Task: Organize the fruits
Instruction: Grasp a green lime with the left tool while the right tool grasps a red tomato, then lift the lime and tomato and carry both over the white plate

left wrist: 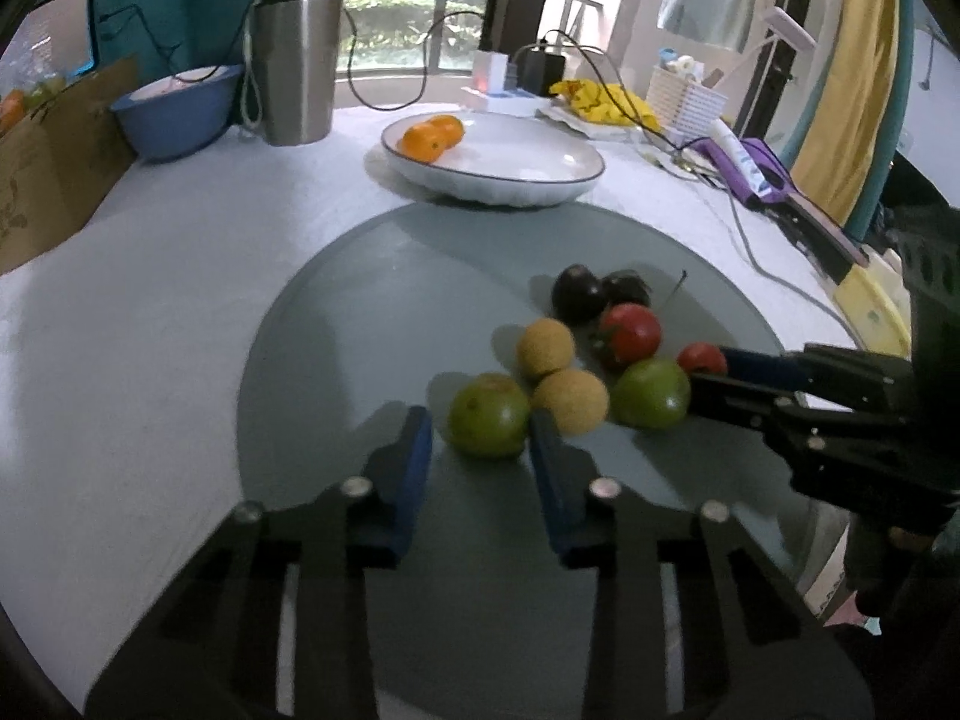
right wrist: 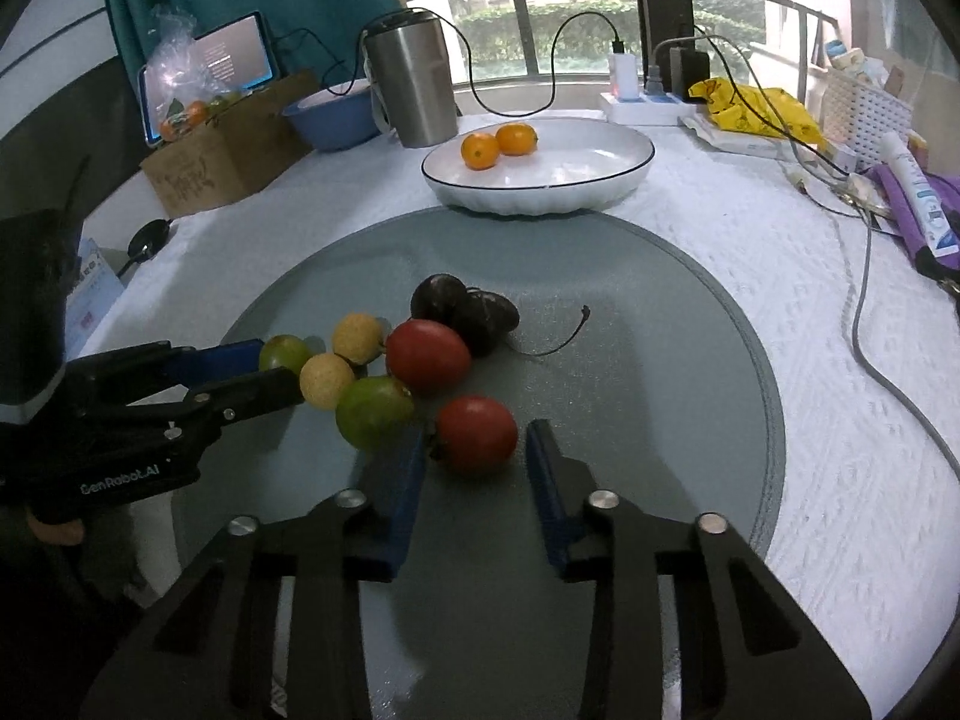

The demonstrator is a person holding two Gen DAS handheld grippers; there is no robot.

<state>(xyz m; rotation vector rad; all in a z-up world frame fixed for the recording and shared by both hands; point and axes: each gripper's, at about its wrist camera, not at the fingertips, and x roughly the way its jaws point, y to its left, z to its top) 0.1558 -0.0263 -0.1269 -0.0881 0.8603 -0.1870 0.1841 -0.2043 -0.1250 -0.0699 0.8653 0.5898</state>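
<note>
Two oranges point(right wrist: 498, 145) are in the white dish point(right wrist: 624, 177) so far. Left tongs point(left wrist: 480, 441) pinch a green fruit point(left wrist: 489, 417), right tongs point(right wrist: 477, 450) pinch a tomato point(right wrist: 477, 433); six more wait.

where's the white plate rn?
White plate sits at the far edge of the grey round mat, centre in both views, holding two oranges, right of the steel tumbler.

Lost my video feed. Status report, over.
Left gripper shut on green fruit. Right gripper shut on red tomato. Two oranges already in white plate. Path clear.
</note>
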